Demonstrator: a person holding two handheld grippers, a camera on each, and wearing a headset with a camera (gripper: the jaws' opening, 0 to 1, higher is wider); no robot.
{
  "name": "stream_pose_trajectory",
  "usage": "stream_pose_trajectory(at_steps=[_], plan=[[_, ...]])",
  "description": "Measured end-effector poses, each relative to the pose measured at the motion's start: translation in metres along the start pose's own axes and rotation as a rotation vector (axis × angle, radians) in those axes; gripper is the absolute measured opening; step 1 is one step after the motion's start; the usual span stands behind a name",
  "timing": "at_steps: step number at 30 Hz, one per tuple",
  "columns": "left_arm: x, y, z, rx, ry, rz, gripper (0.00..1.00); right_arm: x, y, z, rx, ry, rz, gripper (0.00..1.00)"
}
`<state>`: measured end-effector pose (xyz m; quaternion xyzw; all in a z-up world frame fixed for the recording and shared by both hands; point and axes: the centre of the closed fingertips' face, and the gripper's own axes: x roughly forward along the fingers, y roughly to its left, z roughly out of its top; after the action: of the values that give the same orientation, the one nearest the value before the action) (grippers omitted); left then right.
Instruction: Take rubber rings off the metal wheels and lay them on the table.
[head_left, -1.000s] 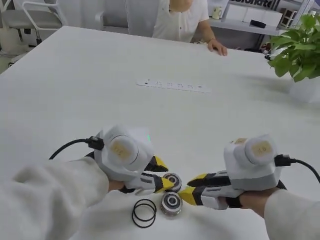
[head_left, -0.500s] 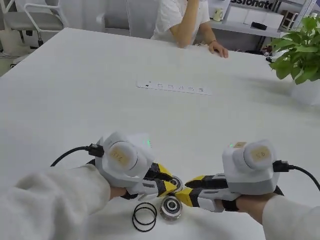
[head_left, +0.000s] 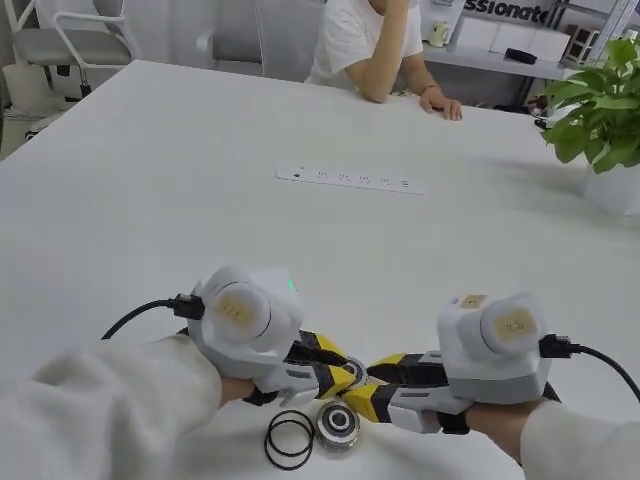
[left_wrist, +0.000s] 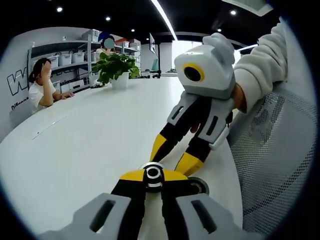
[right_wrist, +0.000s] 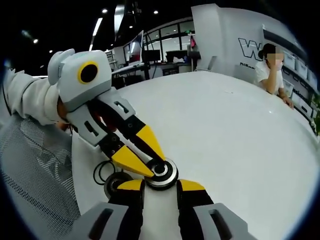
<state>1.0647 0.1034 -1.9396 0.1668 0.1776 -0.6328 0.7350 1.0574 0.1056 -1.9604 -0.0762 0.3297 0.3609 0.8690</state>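
Left gripper (head_left: 340, 373) and right gripper (head_left: 368, 381) meet at the held wheel (right_wrist: 162, 175): no passage between. At 6 o'clock, loose wheel (head_left: 338, 425) and rings (head_left: 290, 435) obstruct, close in. Table (head_left: 200, 180) open from 9 through 3; strip (head_left: 350, 180) across 12, well off; plant (head_left: 600, 100) at 2, far.

black rubber rings (head_left: 288, 436), silver wheel (head_left: 338, 425), white table (head_left: 180, 180).

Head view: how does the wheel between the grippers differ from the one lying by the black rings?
The held wheel is clamped in the left gripper, with the open tips of the right gripper at it; the free wheel lies untouched on the table. The free wheel sits nearer the person, right beside the rubber rings; the held wheel is farther from them. Both are round metal wheels with dark centres.
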Motion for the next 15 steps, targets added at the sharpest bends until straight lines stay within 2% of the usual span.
stream_pose_trajectory(at_steps=[4,15], plan=[[0.0001,0.0001,-0.0001,-0.002,-0.001,0.002,0.06,-0.0013,-0.0003,-0.0003,-0.04,0.011,0.002,0.21],[0.0001,0.0,0.0001,-0.004,-0.007,0.008,0.06,-0.0029,-0.0006,-0.001,-0.076,0.025,0.008,0.18]])
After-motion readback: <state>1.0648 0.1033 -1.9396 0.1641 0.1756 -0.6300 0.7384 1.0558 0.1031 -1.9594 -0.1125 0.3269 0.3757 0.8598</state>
